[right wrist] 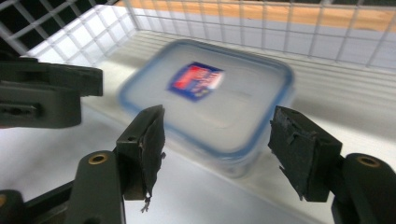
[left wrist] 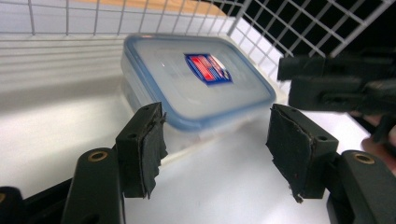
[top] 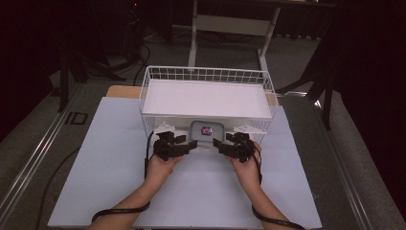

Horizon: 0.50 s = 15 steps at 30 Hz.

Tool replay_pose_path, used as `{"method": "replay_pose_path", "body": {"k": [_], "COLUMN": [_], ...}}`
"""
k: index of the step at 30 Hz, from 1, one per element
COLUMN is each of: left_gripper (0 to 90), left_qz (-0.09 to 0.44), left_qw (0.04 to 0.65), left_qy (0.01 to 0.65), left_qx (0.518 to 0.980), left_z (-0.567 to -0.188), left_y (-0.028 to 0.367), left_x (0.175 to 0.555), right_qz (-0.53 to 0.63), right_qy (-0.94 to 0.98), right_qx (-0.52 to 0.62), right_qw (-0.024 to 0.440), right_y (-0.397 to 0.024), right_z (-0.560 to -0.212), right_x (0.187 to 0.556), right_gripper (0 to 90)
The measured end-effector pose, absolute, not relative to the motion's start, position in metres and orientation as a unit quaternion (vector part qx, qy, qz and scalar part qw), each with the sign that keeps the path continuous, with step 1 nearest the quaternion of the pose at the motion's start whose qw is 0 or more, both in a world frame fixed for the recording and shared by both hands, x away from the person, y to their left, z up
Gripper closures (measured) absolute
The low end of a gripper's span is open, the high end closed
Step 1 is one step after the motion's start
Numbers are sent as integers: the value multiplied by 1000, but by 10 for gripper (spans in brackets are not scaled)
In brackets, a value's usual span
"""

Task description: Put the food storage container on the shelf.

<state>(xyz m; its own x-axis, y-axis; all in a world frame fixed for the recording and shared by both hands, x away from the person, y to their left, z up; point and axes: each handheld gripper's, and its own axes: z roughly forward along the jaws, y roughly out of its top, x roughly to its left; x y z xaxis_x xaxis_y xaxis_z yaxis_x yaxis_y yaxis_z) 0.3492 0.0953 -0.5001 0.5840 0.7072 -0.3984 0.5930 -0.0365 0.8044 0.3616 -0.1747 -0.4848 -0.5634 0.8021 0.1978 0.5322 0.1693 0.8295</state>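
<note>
Hidden: the container (top: 207,134) is partly masked by the wire basket (top: 207,76) above it, as seen from the high view.
Blur: its label is unreadable.
Axis: long side laid across the desk (top: 110,158).
Left claw (top: 190,144): spread, nothing pinched.
Right claw (top: 218,143): spread, container just ahead.

A white wire basket (top: 207,74) stands on the table (top: 110,158) just ahead of the grippers, a white shelf board (top: 206,99) across its top. Beyond it, a desk frame (top: 230,24) stands on the dark floor (top: 306,57).
</note>
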Motion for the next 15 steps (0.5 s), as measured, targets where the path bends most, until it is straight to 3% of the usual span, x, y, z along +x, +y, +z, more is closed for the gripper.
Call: {"method": "replay_pose_path", "body": {"k": [6,8,10,12,15], "left_gripper": [345,317,307,240,172], "left_qz": [41,47,52,47,61], "left_qw": [544,544,548,548,546], "left_qy": [420,410,407,405,398], "left_qx": [725,731,729,730,735], "left_z": [-493,-492,-491,-492,-493], "left_y": [109,111,113,114,114], "left_x": [327,321,315,310,304], "right_qz": [473,472,468,461,455], "right_qy": [760,762,766,774,780], "right_qx": [424,420,417,413,407], "right_qw": [135,138,141,134,137], "right_y": [-167,-164,-161,-157,-154], "right_z": [-480,-482,-484,-488,-490], "right_x": [345,341,337,335,334], "right_gripper": [465,537,713,816,871]}}
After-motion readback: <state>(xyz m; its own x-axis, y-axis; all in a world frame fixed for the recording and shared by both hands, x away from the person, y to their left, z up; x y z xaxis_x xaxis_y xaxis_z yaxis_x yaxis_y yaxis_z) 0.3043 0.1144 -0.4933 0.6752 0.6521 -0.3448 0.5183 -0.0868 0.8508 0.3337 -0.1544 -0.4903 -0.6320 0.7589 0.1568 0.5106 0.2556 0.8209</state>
